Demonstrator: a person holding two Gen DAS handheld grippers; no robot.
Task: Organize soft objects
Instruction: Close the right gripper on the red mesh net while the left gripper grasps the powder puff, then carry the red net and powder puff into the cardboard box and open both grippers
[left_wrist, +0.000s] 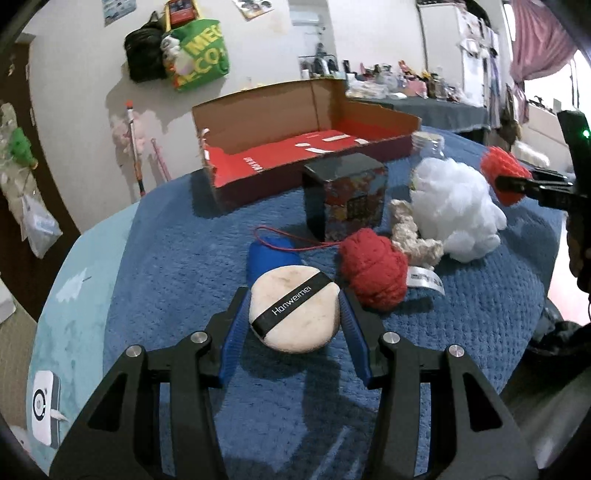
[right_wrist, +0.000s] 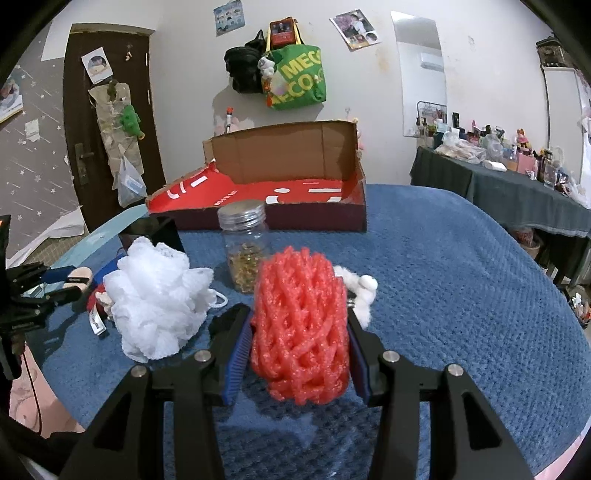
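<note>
Left gripper (left_wrist: 294, 312): I hold it low and level over the blue blanket (left_wrist: 177, 266), lower centre of the left wrist view. Its blue pads press both sides of a round cream powder puff (left_wrist: 295, 310) with a black "Hanweimei" band, so it is clamped on the puff.

Right gripper (right_wrist: 300, 332): likewise low and level, lower centre of the right wrist view. Fingers closed on a red foam net sleeve (right_wrist: 301, 325), held upright.

Remaining soft items, centre of the left wrist view: red yarn bundle (left_wrist: 373, 269), cream crocheted piece (left_wrist: 413, 236), white mesh bath pouf (left_wrist: 454, 210), all just beside one another.

Other stock: open red-lined cardboard box (left_wrist: 295, 147) in the upper centre; a dark printed cube box (left_wrist: 343, 195) in front of it; lidded glass jar (right_wrist: 243, 247) behind the pouf.
</note>
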